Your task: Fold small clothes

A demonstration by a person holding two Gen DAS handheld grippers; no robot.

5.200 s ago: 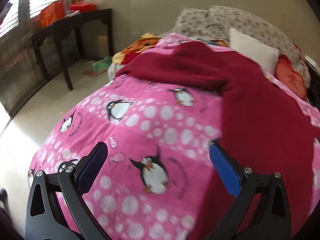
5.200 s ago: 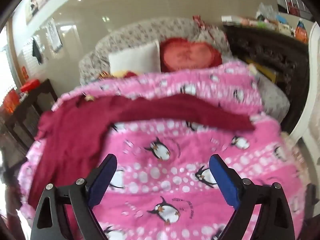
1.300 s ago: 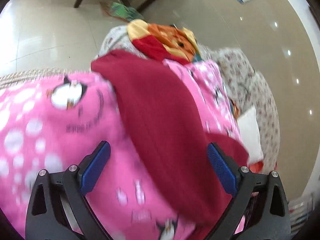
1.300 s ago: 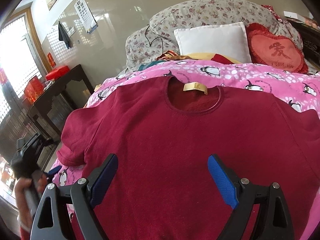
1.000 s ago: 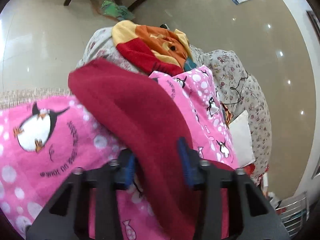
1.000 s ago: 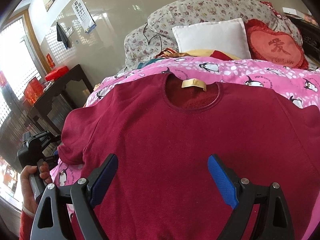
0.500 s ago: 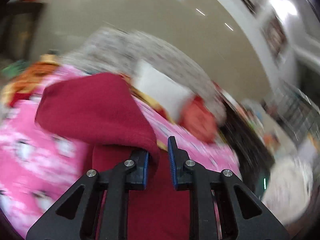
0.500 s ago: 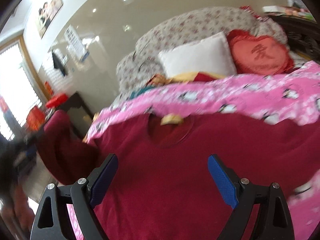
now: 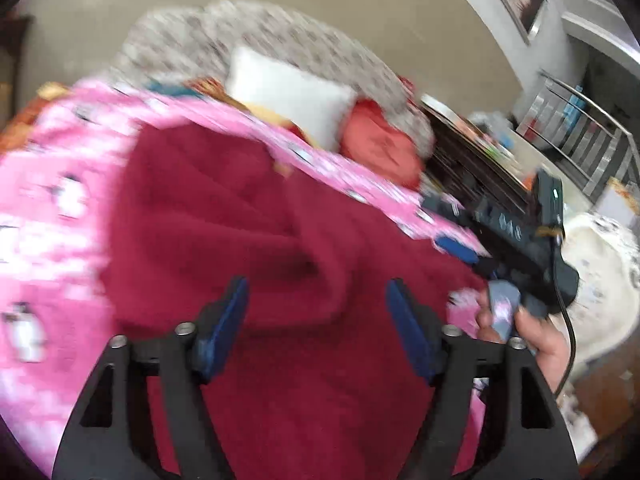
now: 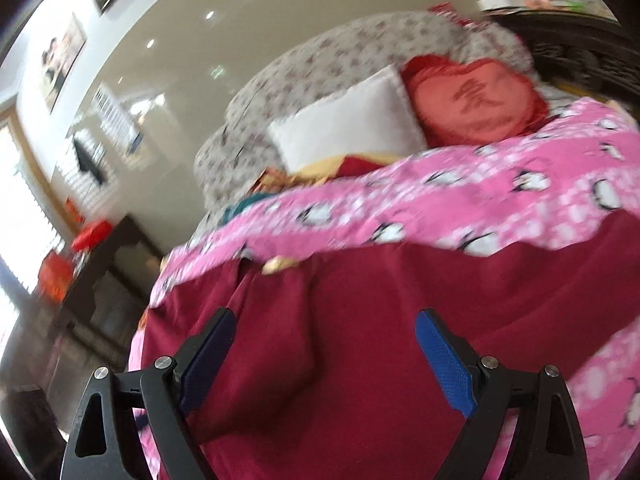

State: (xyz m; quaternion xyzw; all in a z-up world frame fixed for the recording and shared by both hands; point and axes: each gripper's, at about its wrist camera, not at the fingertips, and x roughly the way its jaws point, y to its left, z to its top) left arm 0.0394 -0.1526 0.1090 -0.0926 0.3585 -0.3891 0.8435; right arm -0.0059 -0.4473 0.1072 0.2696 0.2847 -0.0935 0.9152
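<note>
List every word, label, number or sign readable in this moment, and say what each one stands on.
Nothing reads cleanly; both views are blurred.
Red heart cushion: one large red character, too blurred to quote.
Wall poster: print too small.
Neck tag on the maroon sweater: no legible text.
Right gripper body: pale marks, unreadable.

Glossy beige wall w/ framed pics; bright window beside dark side table.
</note>
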